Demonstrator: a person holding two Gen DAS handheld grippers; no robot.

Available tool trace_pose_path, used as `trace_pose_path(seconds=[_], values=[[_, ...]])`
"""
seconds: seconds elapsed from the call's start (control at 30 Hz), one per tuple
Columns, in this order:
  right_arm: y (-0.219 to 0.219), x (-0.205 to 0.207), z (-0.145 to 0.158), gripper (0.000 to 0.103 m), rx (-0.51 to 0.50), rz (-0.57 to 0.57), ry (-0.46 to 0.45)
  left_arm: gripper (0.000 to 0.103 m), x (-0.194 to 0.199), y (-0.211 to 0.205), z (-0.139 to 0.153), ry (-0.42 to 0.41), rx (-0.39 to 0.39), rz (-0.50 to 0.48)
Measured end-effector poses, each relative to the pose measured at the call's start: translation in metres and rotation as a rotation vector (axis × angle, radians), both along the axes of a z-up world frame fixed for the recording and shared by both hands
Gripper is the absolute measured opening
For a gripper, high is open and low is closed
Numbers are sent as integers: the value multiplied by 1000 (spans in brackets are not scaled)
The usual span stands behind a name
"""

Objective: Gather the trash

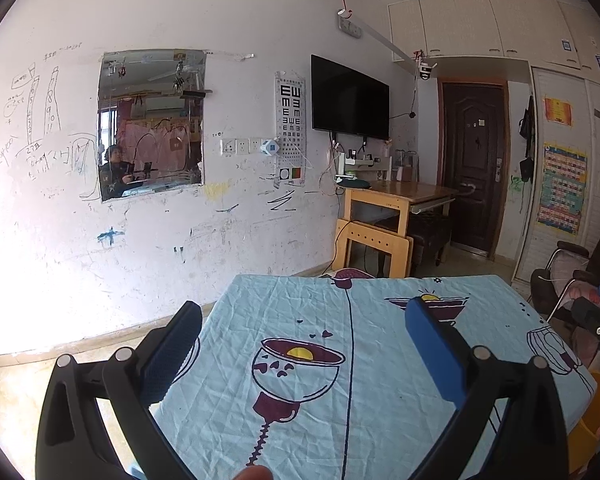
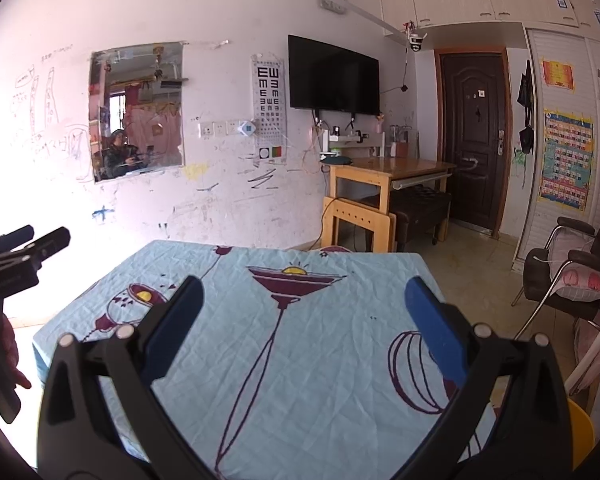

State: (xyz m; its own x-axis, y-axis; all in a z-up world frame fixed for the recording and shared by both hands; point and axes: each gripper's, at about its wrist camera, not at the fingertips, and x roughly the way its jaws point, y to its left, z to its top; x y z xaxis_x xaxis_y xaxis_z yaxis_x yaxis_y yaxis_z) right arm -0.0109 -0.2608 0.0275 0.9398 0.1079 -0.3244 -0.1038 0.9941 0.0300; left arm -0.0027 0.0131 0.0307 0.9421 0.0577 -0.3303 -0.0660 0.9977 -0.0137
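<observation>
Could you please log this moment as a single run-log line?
left claw: open, empty | right claw: open, empty | tablecloth: no trash seen | yellow bin: at table's right edge

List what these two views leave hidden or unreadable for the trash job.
- Yellow bin: cut off by the frame edge and the right gripper; contents unseen.
- Near edge of the table: hidden behind the left gripper in the left view.
- Floor beside the table: washed out by glare.
- Trash: none visible on the cloth.
</observation>
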Motion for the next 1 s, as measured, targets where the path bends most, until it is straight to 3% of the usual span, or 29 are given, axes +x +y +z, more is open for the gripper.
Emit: trace_pose_path(seconds=[0.63,1.0], values=[[7,0,-2,97,-20,-5,5,97,4,-1,-6,9,42,-3],[7,1,-3,97,-27,-4,8,97,6,3,-7,16,-1,-4]])
